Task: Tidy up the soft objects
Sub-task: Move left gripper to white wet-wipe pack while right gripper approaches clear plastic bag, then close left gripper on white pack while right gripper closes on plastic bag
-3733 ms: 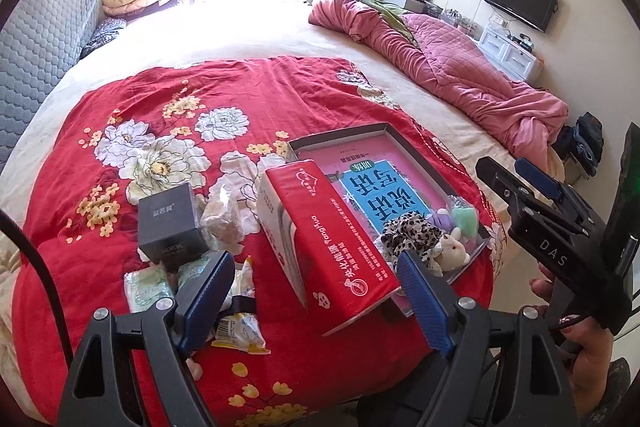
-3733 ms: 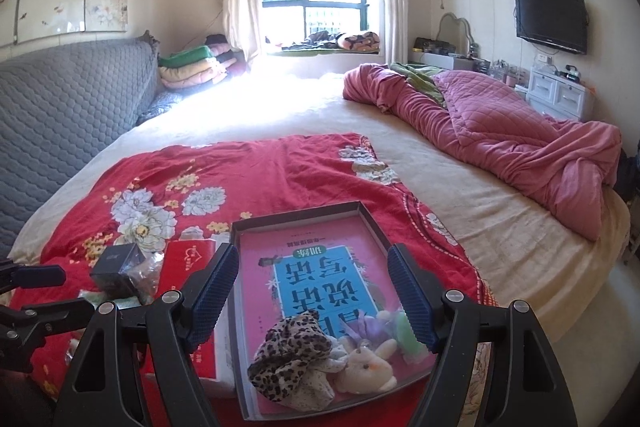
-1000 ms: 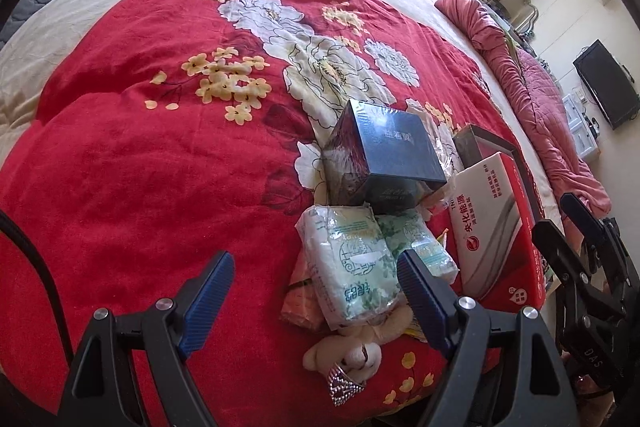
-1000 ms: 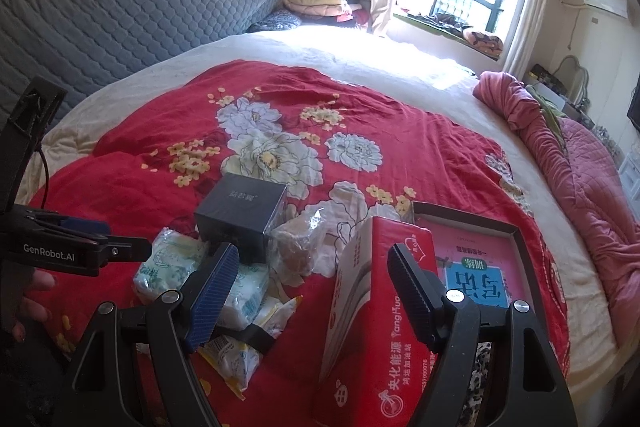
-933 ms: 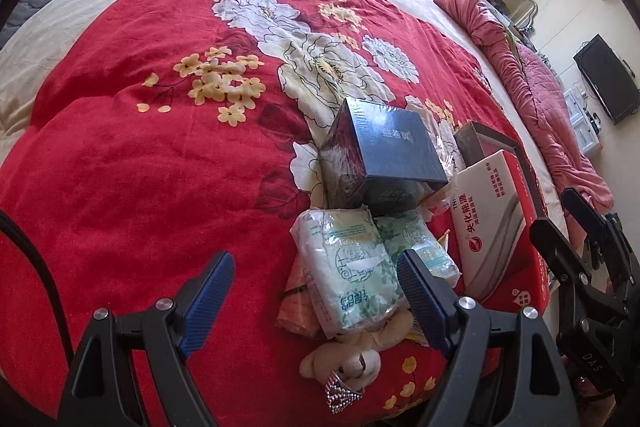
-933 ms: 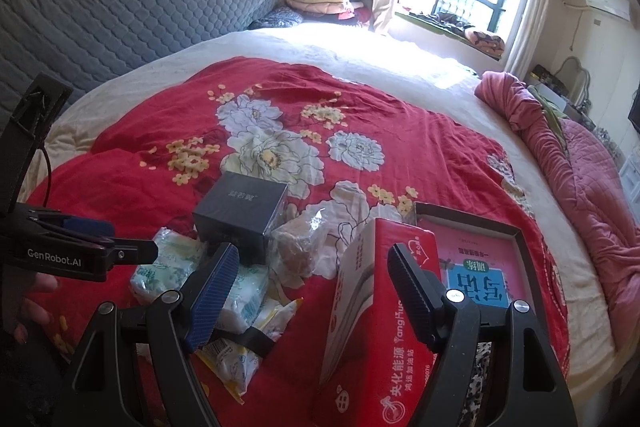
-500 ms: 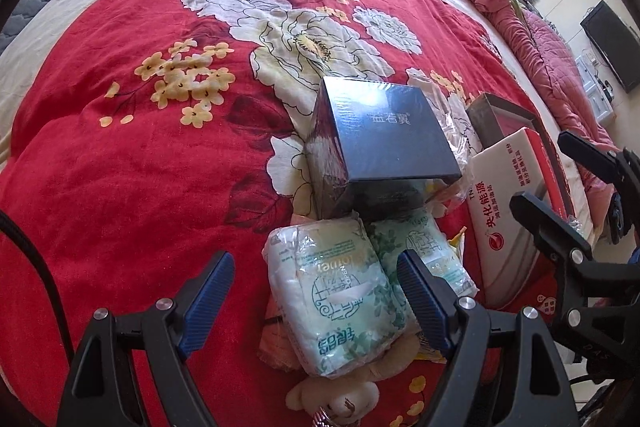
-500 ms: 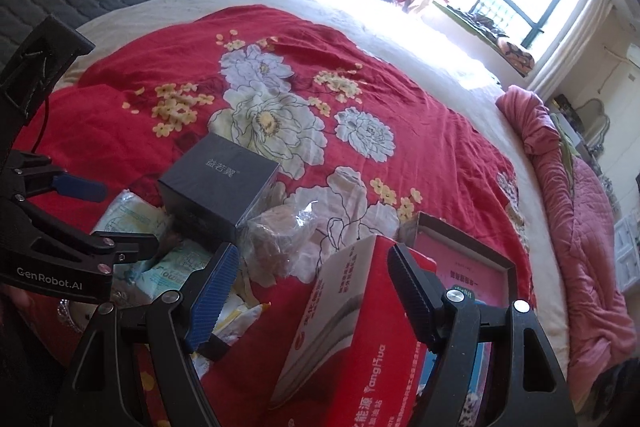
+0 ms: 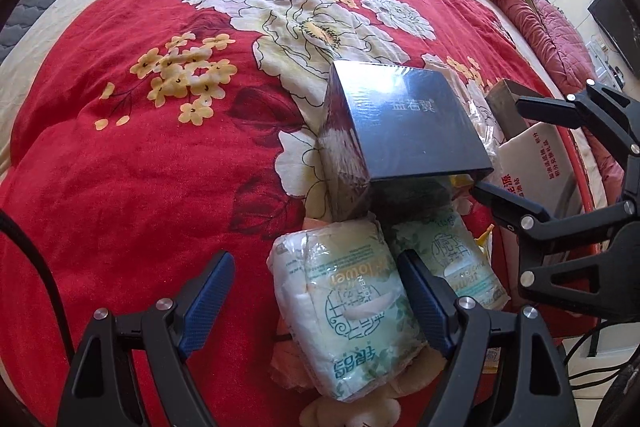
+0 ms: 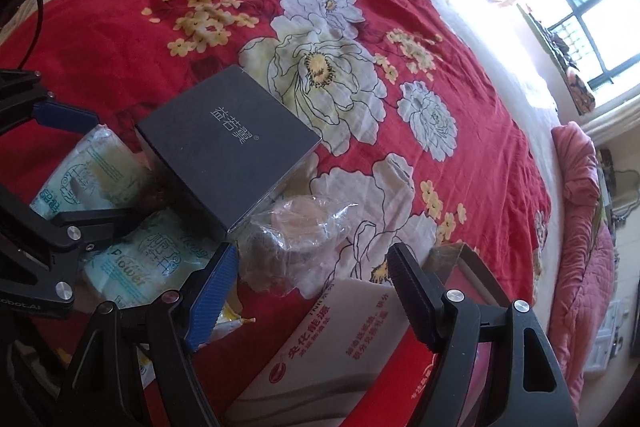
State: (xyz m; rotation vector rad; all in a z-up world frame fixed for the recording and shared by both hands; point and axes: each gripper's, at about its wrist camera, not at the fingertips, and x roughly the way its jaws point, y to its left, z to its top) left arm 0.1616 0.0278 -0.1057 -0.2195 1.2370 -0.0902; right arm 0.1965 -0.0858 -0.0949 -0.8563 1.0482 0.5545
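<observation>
The left gripper (image 9: 316, 297) is held low with jaws spread wide, empty, around the near green-and-white plastic tissue pack (image 9: 348, 311), which lies beside a second pack (image 9: 452, 255) against the dark square box (image 9: 400, 131) on the red floral blanket (image 9: 140, 155). The right gripper (image 10: 316, 291) is likewise wide, empty, above a crinkled clear plastic bundle (image 10: 296, 231).

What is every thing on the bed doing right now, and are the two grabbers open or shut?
left gripper: open, hovering at a tissue pack.
right gripper: open, holding nothing.
tissue pack: lying flat, sealed.
second tissue pack: lying flat beside it.
black box: closed, resting partly on the packs.
plastic bag: crumpled.
red-and-white carton: closed.
</observation>
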